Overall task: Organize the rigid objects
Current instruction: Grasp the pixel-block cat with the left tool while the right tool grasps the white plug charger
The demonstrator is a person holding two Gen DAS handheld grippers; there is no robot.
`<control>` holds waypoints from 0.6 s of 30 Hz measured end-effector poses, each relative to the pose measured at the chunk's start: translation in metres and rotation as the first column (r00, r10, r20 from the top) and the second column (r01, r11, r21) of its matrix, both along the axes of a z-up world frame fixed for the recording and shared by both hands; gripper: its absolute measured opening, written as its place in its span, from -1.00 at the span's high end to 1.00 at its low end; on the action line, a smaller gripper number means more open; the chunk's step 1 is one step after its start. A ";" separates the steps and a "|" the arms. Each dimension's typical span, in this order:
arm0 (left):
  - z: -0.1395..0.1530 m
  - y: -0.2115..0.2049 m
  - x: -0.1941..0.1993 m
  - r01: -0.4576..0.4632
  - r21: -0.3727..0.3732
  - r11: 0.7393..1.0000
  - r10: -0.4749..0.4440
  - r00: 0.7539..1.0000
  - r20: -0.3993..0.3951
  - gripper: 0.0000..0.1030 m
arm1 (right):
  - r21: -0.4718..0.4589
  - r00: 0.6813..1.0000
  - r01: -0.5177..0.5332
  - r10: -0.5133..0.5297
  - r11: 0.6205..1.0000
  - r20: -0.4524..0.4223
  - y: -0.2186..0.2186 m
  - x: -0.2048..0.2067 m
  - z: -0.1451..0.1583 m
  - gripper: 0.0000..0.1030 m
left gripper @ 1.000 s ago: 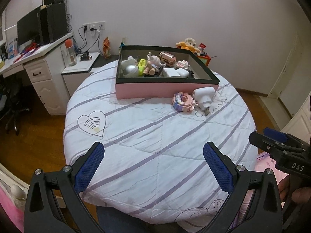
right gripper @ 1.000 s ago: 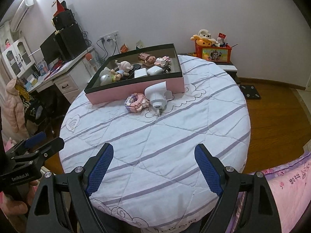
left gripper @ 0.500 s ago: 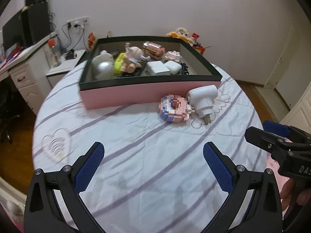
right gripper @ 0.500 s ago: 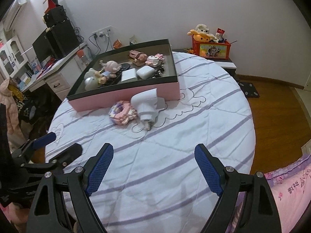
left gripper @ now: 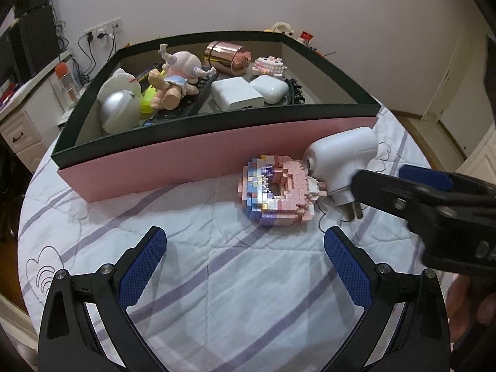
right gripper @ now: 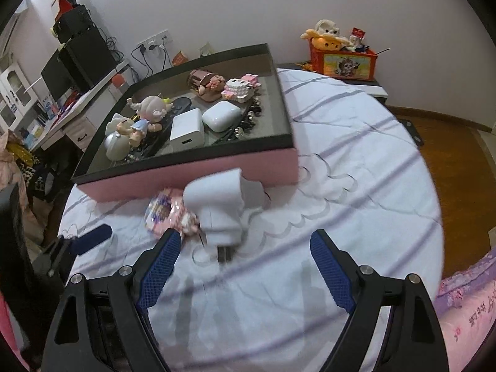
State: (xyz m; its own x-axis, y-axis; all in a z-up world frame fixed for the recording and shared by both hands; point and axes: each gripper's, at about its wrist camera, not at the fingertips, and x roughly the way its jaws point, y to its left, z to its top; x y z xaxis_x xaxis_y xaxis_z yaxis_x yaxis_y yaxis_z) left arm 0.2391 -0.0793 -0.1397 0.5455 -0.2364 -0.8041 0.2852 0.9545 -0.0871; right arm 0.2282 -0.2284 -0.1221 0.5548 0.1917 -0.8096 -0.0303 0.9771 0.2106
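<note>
A pastel brick-built donut (left gripper: 277,190) (right gripper: 169,212) and a white plug adapter (left gripper: 341,159) (right gripper: 220,204) lie side by side on the quilted round table, just in front of a pink box (left gripper: 217,152) (right gripper: 198,175) with a dark rim. The box holds a doll (left gripper: 176,76), a copper cylinder (left gripper: 226,55), a white charger (left gripper: 237,94), an earbud case (left gripper: 269,86) and other small items. My left gripper (left gripper: 245,260) stands open just short of the donut, nothing between its fingers. My right gripper (right gripper: 245,263) is open too, right before the adapter's prongs.
The striped white quilt (left gripper: 201,279) covers the table. A desk with a monitor and speakers (right gripper: 77,59) stands at the left, a red toy box (right gripper: 344,59) on a stand behind. Wooden floor (right gripper: 449,145) lies to the right, pink bedding (right gripper: 465,307) at lower right.
Both grippers moved forward and down toward the table; the donut, adapter and box now loom much larger and closer. Both stayed open and took hold of nothing.
</note>
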 end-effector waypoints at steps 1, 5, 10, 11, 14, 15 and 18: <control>-0.002 0.001 0.002 -0.001 -0.002 1.000 0.001 1.000 -0.005 -0.99 | 0.000 1.000 -0.006 0.006 1.000 -0.005 0.002 0.004 -0.003 -0.69; -0.007 0.002 0.007 -0.007 -0.010 1.000 0.007 1.000 -0.015 -0.99 | 0.003 1.000 -0.013 0.013 1.000 -0.013 0.007 0.017 -0.012 -0.69; -0.009 0.001 0.009 -0.009 -0.011 1.000 0.009 1.000 -0.014 -0.99 | -0.001 1.000 -0.015 0.015 1.000 0.000 0.009 0.024 -0.019 -0.51; -0.009 0.002 0.008 -0.008 -0.009 1.000 0.008 1.000 -0.013 -0.99 | 0.004 1.000 -0.015 0.015 1.000 0.003 0.009 0.025 -0.020 -0.42; -0.009 0.000 0.009 -0.004 -0.003 1.000 0.004 1.000 -0.011 -0.99 | -0.028 1.000 -0.023 0.023 0.999 0.008 0.010 0.026 -0.022 -0.13; -0.008 0.000 0.007 -0.002 -0.003 1.000 0.002 1.000 -0.010 -0.99 | -0.036 1.000 -0.028 0.028 0.999 0.014 0.011 0.025 -0.022 -0.11; -0.008 -0.001 0.008 -0.002 -0.002 1.000 0.002 1.000 -0.010 -0.99 | -0.023 0.999 -0.037 0.038 0.999 0.025 0.009 0.022 -0.020 0.13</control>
State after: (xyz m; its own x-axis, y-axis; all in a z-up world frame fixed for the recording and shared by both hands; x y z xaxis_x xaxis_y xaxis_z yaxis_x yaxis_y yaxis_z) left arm 0.2472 -0.0804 -0.1475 0.5375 -0.2375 -0.8091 0.2827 0.9547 -0.0924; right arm 0.2499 -0.2190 -0.1425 0.5676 0.1947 -0.7999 -0.0721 0.9797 0.1873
